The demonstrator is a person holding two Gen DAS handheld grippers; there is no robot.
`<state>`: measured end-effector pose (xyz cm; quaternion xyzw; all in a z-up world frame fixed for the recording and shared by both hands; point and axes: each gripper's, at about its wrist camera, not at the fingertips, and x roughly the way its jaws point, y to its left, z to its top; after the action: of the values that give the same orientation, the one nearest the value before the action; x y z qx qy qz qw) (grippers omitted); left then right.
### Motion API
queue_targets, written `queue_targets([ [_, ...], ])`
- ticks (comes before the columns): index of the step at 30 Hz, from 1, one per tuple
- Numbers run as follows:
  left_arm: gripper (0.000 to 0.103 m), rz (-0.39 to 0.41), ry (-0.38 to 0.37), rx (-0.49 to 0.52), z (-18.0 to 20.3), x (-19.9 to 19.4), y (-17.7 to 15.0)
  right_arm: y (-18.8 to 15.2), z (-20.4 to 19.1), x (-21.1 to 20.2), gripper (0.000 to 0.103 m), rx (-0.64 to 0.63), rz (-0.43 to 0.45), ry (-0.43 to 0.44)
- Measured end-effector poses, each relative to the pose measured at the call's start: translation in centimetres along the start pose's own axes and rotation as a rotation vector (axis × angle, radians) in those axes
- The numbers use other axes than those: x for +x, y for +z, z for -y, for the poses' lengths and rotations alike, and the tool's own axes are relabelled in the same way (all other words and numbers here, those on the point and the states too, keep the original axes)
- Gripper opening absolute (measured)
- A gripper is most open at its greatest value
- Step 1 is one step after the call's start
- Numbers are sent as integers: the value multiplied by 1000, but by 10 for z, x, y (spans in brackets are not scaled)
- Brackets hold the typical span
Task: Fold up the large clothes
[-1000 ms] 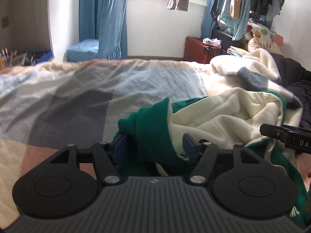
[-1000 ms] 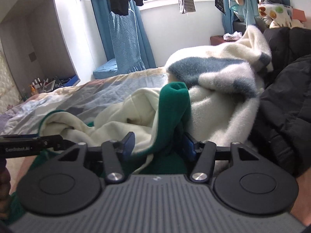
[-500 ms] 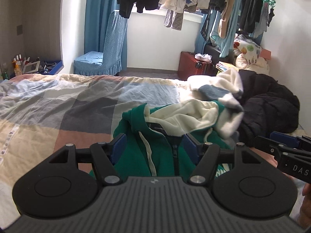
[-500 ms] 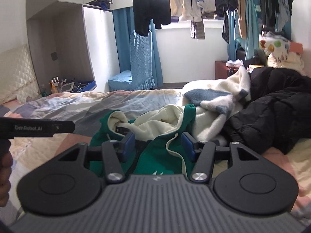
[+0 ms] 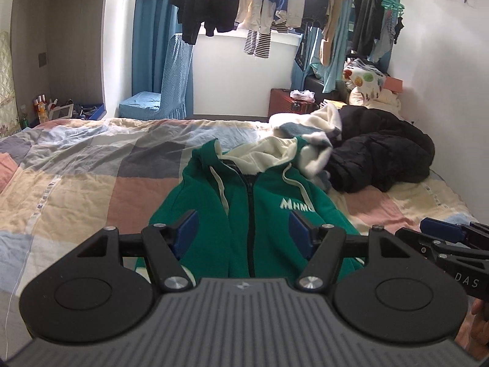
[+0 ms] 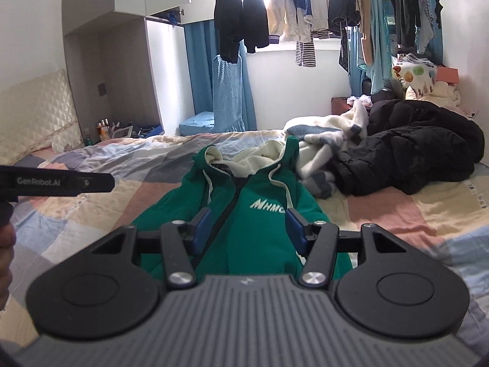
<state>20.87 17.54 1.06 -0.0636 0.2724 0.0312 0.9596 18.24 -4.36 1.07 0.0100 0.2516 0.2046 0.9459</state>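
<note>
Green zip hoodie (image 5: pixel 262 211) lies front-up on the bed (image 5: pixel 76 189), zipper shut, cream-lined hood (image 5: pixel 266 153) at the far end toward the window, white "MHMC" lettering on the chest, two white drawstrings trailing down. Left tongs (image 5: pixel 244 234) are spread fairly wide above the hoodie's lower front, blue pads clear of the fabric, nothing gripped. Right tongs (image 6: pixel 249 227) sit a bit narrower, also over the hoodie body, zipper line running between the pads; pads do not press on the cloth, nothing held. Right tongs also show at the right edge of the left wrist view, and the left tongs show as a black bar at the left edge of the right wrist view, with part of a hand (image 6: pixel 6 244) below it. Just right of the hood: cream-and-blue fleece blanket (image 5: pixel 308 134), touching the hood, then a black puffer jacket (image 5: pixel 382 159). Patchwork duvet covers the bed. Clothes hang on a rail (image 5: pixel 275 6) by the window; blue covered chair (image 5: pixel 159 98) beyond the bed.
</note>
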Motion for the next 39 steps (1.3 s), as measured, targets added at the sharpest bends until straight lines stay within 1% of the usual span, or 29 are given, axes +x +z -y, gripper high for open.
queue_targets([
  [3, 70, -9, -13, 6, 6, -19, -19, -14, -1, -19, 56, 0, -8, 1],
  [8, 70, -43, -28, 20, 14, -33, -48, -34, -2, -41, 56, 14, -12, 11],
  [15, 70, -105, -32, 49, 18, -32, -74, -56, 2, -51, 56, 63, -26, 40],
  [23, 70, -210, -16, 34, -5, -16, -86, -80, 6, -46, 56, 109, -71, 84],
  [25, 70, -240, -9, 21, -12, -12, -88, -87, 4, -42, 56, 119, -96, 125],
  [31, 67, -316, -37, -55, -37, 3, -91, -105, -20, -23, 56, 135, -171, 347],
  [34, 67, -344, -20, -65, -45, 11, -96, -111, -36, -14, 56, 123, -209, 438],
  [36, 67, -365, -6, -50, -48, 15, -100, -117, -49, -9, 56, 59, -240, 472],
  [39, 67, -399, 16, -7, -52, 20, -106, -133, -66, 0, 56, -30, -314, 456],
])
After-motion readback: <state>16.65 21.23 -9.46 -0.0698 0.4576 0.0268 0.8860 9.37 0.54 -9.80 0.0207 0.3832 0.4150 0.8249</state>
